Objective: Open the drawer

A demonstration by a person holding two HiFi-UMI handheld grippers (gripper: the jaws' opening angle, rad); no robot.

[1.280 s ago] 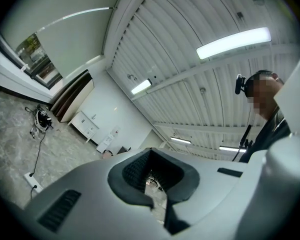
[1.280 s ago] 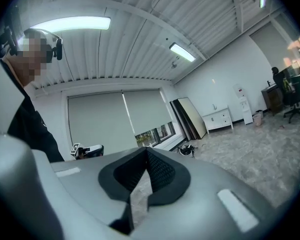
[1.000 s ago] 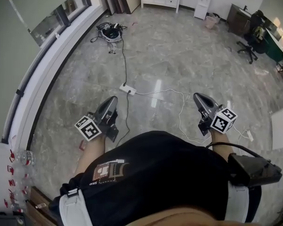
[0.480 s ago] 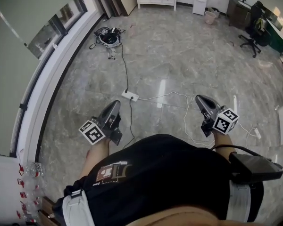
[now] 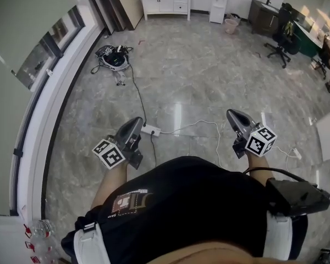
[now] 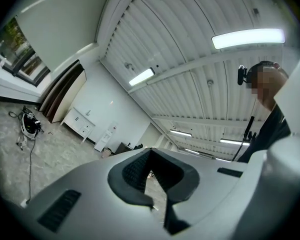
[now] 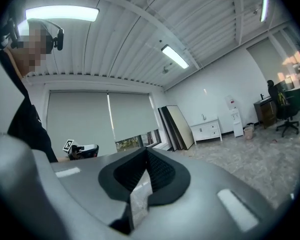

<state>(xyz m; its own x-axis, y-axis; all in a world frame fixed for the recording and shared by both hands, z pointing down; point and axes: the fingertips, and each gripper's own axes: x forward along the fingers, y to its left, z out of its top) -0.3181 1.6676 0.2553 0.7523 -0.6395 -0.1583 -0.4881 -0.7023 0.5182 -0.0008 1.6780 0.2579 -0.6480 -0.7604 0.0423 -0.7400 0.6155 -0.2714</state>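
Note:
A white cabinet with drawers (image 5: 166, 1) stands against the far wall, well ahead of me; it also shows small in the left gripper view (image 6: 80, 121) and the right gripper view (image 7: 206, 129). My left gripper (image 5: 133, 121) is held out at waist height over the marble floor, its jaws together with nothing between them (image 6: 150, 156). At the same height on the other side, my right gripper (image 5: 231, 113) is shut and empty (image 7: 146, 156). Both point roughly level toward the far wall, far from the cabinet.
A white power strip (image 5: 150, 130) and its cable lie on the floor just ahead. A heap of gear with cords (image 5: 113, 59) sits by the left window wall. Boards (image 5: 121, 1) lean beside the cabinet; a water dispenser (image 5: 218, 5), bin (image 5: 230, 25) and office chair (image 5: 279, 40) stand at the right.
The whole floor has slid toward me: the power strip and the gear heap are nearer, and the cabinet shows more fully. Both grippers keep the same pose in front of the body.

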